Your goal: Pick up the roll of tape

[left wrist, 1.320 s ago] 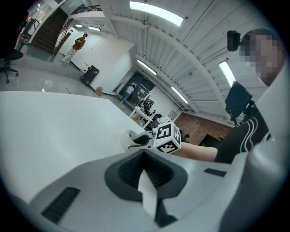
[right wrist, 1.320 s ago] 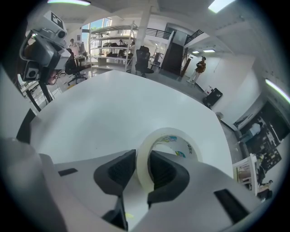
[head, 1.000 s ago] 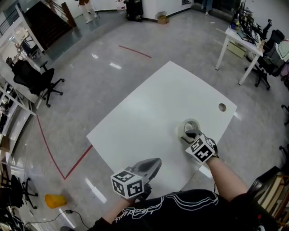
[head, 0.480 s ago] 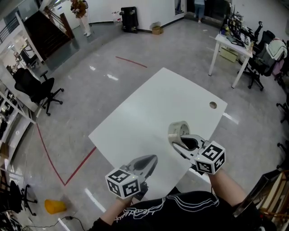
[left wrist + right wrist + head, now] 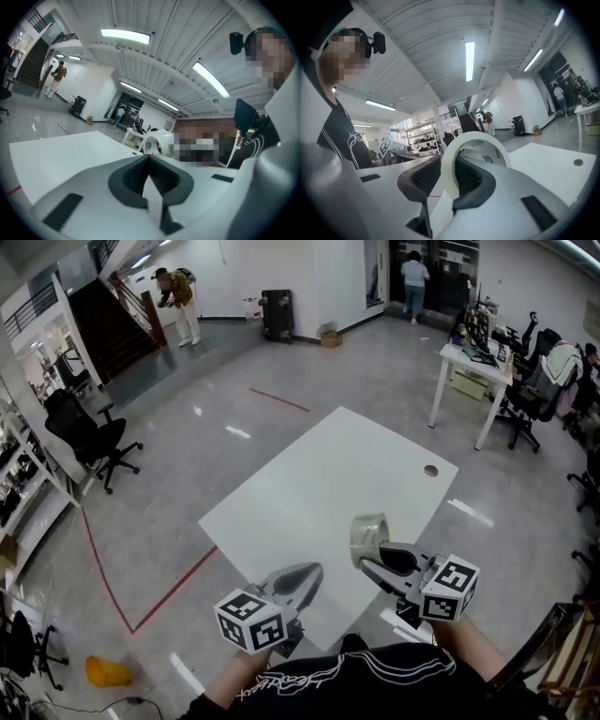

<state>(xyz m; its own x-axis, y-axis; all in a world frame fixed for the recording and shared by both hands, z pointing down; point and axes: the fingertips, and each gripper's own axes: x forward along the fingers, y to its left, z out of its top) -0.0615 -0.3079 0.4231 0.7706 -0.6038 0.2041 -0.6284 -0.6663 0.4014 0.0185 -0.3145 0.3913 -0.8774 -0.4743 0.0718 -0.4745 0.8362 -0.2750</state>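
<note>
- Print sits inside the tape's (image 5: 447,171) core, coloured marks too small to read.
- The table (image 5: 309,474) is white, with a round hole (image 5: 430,470). The floor (image 5: 187,446) is glossy grey with a red line (image 5: 173,577), and a desk (image 5: 466,357) and a chair (image 5: 89,437) stand around.
- The right gripper (image 5: 367,562) grasps the tape's wall, one finger outside and one in the hole. The ring stands on edge at the fingertips, its axis running across them.
- The left gripper (image 5: 314,571) is clenched — nothing between its fingers.
</note>
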